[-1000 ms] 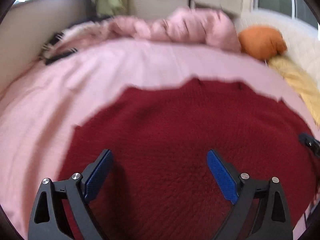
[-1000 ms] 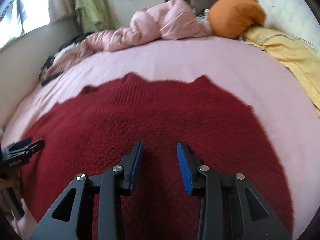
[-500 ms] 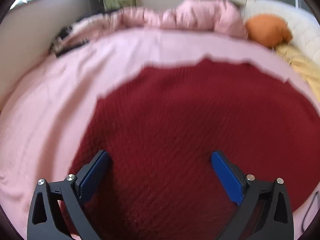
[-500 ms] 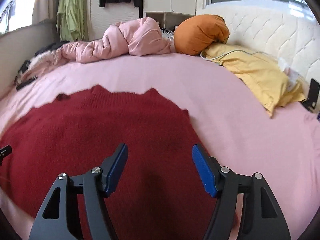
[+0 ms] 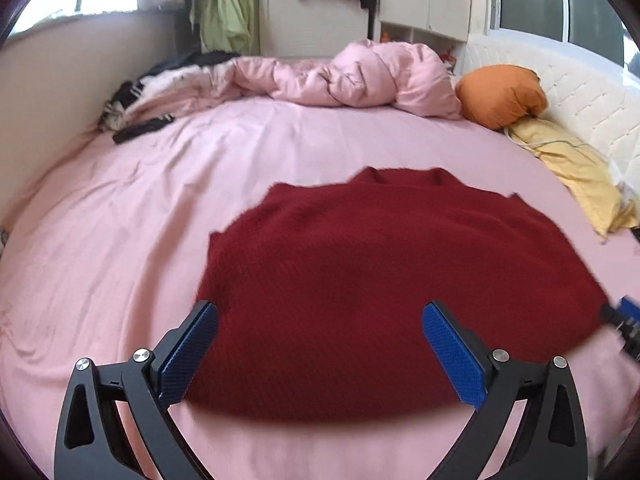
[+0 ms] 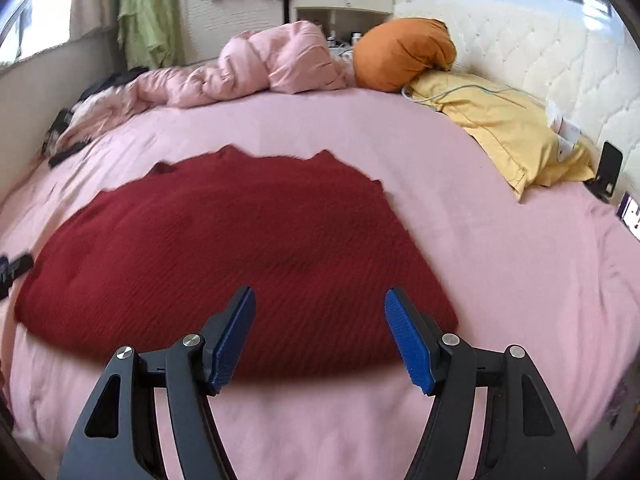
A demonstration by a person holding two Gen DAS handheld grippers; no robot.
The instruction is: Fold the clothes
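Lying flat on the pink bedsheet [image 5: 120, 220], the dark red knit sweater [image 5: 392, 280] is spread near the front edge of the bed, neckline at the far side. Left gripper [image 5: 320, 356] hovers over its near-left part, jaws wide apart, nothing between them. Right gripper [image 6: 320, 336], over the near-right hem, has just been opening; jaws apart, empty. Orange pillow [image 6: 404, 52] far right.

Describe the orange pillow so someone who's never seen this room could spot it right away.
Start at the bed with the pink sheet and look to its far end, by the white tufted headboard. The orange pillow sits there between the crumpled pink duvet and a flat yellow pillow, partly resting on the latter. It is the only orange thing, rounded and bunched up.
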